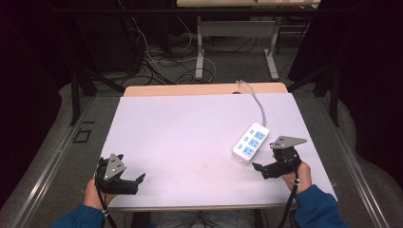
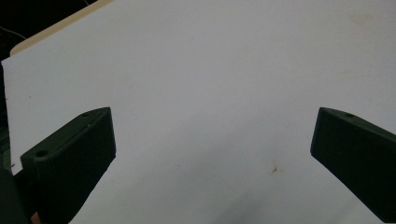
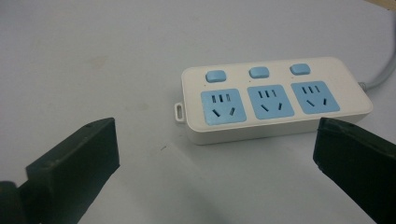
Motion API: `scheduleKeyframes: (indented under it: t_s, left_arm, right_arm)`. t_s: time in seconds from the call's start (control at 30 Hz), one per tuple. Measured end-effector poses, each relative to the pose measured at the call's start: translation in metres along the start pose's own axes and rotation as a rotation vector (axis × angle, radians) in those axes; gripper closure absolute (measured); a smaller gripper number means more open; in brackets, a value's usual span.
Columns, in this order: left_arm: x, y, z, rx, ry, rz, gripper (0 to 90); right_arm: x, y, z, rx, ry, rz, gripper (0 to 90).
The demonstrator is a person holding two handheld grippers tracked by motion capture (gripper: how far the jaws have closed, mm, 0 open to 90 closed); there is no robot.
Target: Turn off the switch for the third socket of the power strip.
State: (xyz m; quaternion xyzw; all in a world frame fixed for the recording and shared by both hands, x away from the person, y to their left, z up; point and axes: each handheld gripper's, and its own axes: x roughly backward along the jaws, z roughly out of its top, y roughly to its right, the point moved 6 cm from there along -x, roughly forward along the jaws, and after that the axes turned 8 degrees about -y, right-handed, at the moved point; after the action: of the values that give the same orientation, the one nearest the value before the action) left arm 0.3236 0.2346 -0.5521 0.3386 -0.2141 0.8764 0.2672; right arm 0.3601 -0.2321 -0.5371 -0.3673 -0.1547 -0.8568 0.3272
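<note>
A table (image 1: 190,90) with a pale wooden top carries a large white sheet (image 1: 190,137) that covers nearly all of its surface. On the floor beyond the table's far edge lies a tangle of cables (image 1: 152,61), next to the legs of another table.

The person's two sleeves are blue. The left gripper (image 1: 134,182) is held by the left hand (image 1: 92,197) at the near left corner of the sheet. In the left gripper view its jaws stand wide apart with nothing between them, and bare white sheet lies ahead of them.

The right gripper (image 1: 260,170) is held by the right hand (image 1: 297,176) at the near right of the sheet. Its jaws are also spread wide and hold nothing.

A white power strip (image 3: 275,100) lies flat on the sheet just ahead of the right gripper's jaws, near them but not touching. It has three blue sockets, each with a blue switch (image 3: 259,72) beside it. Its grey cord (image 1: 256,99) runs from the end farther from the gripper to the table's far edge.
</note>
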Motion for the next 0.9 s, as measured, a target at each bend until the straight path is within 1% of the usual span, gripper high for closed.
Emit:
scheduleKeyframes:
  t_s: [0.13,0.17,0.2,0.23,0.3,0.33,0.4,0.43,0.5,0.6,0.67,0.8,0.87,0.9]
  left_arm:
    - [0.0,0.0,0.0,0.002,0.001,0.0,0.0]
    - [0.0,0.0,0.0,-0.002,0.001,0.002,0.0]
    - [0.0,0.0,0.0,-0.003,0.002,0.003,0.0]
    - [0.0,0.0,0.0,0.0,-0.001,0.001,0.0]
    - [0.0,0.0,0.0,0.003,0.001,0.0,0.0]
    - [0.0,0.0,0.0,0.003,0.001,0.0,0.0]
    - [0.0,0.0,0.0,0.001,0.0,0.0,0.0]
    - [0.0,0.0,0.0,0.0,0.0,0.0,0.0]
    - [0.0,0.0,0.0,0.002,0.001,0.0,0.0]
    - [0.0,0.0,0.0,0.0,0.0,0.0,0.0]
    - [0.0,0.0,0.0,0.002,0.001,-0.001,0.0]
    - [0.0,0.0,0.0,0.002,0.002,0.0,0.0]
    - [0.0,0.0,0.0,0.002,0.002,-0.001,0.0]
    - [0.0,0.0,0.0,0.002,0.002,-0.001,0.0]
  right_arm:
    - [0.001,0.001,-0.005,0.004,-0.004,-0.016,0.0]
    - [0.001,0.0,-0.006,-0.003,-0.007,-0.013,0.0]
    - [0.001,0.001,-0.007,0.005,-0.006,-0.015,0.0]
    - [0.002,0.001,-0.008,0.0,-0.006,-0.02,0.0]
    - [0.002,0.001,-0.01,0.005,0.0,-0.022,0.0]
    - [0.003,0.001,-0.011,-0.001,-0.012,-0.014,0.0]
    - [0.004,0.001,-0.012,0.004,-0.008,-0.018,0.0]
    - [0.004,0.002,-0.013,-0.002,-0.003,-0.025,0.0]
    - [0.004,0.002,-0.015,0.003,-0.01,-0.017,0.0]
    - [0.005,0.002,-0.017,-0.009,-0.002,-0.033,0.0]
    - [0.006,0.003,-0.019,-0.002,-0.006,-0.025,0.0]
    - [0.008,0.003,-0.022,-0.014,-0.007,-0.028,0.0]
    - [0.008,0.003,-0.023,-0.01,-0.005,-0.031,0.0]
    - [0.009,0.003,-0.024,-0.018,-0.002,-0.033,0.0]
